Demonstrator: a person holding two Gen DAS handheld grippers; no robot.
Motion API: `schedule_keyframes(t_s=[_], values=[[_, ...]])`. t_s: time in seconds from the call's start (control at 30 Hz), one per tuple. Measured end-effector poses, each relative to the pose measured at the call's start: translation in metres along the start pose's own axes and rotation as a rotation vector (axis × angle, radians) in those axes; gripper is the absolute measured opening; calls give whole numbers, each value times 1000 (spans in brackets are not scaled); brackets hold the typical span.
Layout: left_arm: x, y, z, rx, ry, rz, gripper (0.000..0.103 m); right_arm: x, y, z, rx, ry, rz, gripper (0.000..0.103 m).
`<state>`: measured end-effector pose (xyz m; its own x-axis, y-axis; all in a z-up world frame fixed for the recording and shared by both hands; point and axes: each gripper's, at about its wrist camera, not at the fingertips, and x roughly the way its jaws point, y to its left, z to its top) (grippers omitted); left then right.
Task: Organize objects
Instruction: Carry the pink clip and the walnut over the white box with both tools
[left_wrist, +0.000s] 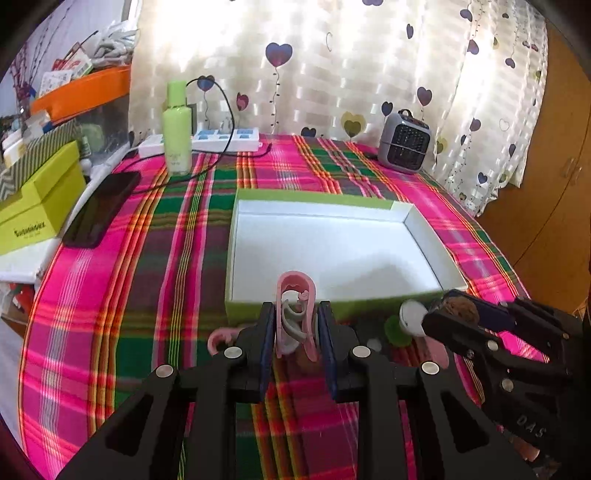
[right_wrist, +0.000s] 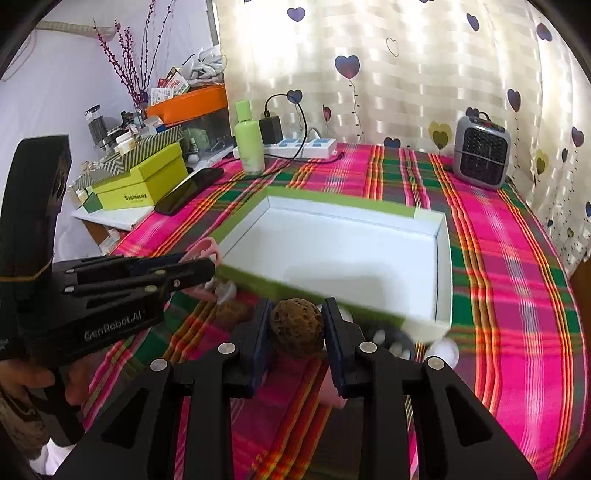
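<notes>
Heart-printed curtains back a table (left_wrist: 177, 258) draped in pink, green and orange plaid cloth. Along its left edge sit a glossy black phone (left_wrist: 99, 210) and a lime-green plastic bottle (left_wrist: 177, 125); at the far right corner stands a small grey heater (left_wrist: 404, 142) with a dark grille. At centre lies a shallow rectangular cardboard box (left_wrist: 236, 240), green outside and matt white inside, holding nothing as yet, so the sorting appears barely begun. Left claw (left_wrist: 295, 325): clenched on a pink plastic clip (left_wrist: 295, 291), a looped shell with a grey inner spring, held upright just before the box's near wall. Right claw (right_wrist: 295, 328): clenched on a brown, rough, pitted walnut (right_wrist: 297, 326), rounded, also just short of the near wall. Both items seem ready to go into the box. Remaining on the cloth near the table's front edge are another pink clip (left_wrist: 219, 338), a green disc (left_wrist: 395, 326) and small white round pieces (right_wrist: 445, 349), too blurred to identify.
</notes>
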<state>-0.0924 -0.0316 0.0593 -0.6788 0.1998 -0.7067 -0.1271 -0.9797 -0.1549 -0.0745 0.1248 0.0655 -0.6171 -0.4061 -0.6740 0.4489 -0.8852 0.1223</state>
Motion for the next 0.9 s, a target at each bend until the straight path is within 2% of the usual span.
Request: schedule_keyframes(t_s=[0.27, 0.57, 0.9], values=[[27, 2, 21, 10, 25, -3, 21, 34, -17, 31, 4, 22, -38, 29], [62, 10, 44, 5, 61, -9, 21, 74, -30, 53, 16, 89, -6, 29], [95, 14, 63, 9, 103, 1, 21, 115, -44, 71, 27, 158, -19, 29]])
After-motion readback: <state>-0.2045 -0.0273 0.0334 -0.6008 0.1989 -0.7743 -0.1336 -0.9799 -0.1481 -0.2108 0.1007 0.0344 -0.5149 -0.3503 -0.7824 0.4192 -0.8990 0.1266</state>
